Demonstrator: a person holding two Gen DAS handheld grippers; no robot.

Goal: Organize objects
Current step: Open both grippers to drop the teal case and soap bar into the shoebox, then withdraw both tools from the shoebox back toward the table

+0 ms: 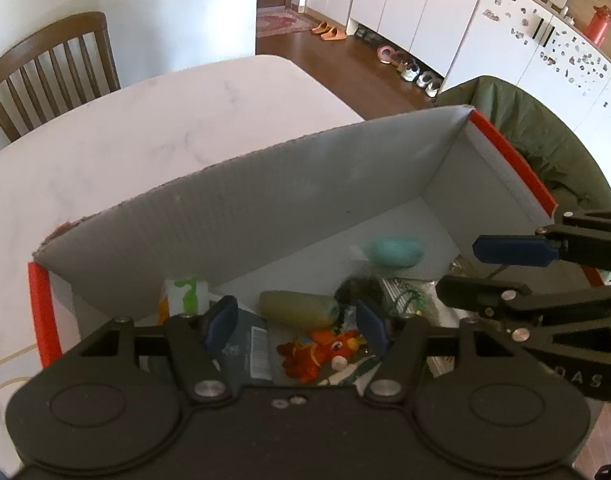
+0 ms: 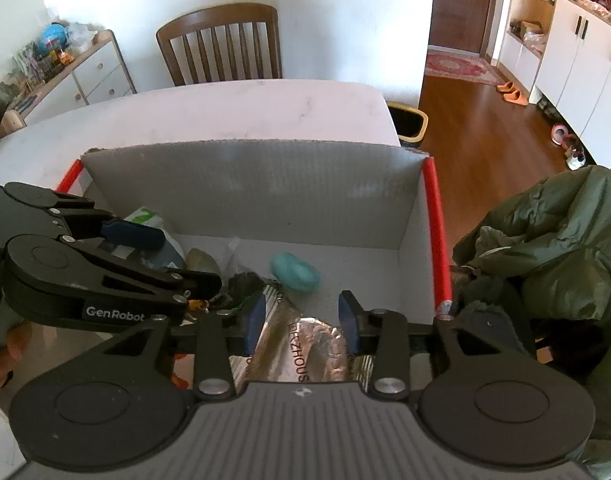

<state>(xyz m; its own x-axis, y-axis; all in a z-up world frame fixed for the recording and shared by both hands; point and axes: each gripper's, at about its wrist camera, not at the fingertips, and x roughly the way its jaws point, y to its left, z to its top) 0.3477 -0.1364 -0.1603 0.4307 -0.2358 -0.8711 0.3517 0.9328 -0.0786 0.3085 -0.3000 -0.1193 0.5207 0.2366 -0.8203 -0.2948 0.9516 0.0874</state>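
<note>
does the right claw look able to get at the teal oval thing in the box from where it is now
Probably yes. The right claw is open and empty above the grey box, and the teal oval object lies uncovered on the floor just ahead, with only a silver foil packet nearer.

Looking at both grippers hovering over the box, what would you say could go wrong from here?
The left gripper and right gripper, both open, hang close together over the box, so they might collide when either reaches in. The orange toy, olive pouch and foil bag lie crowded and overlapping; a grasp may catch a neighbour too. The foil looks slippery and could slide from the pads.
</note>
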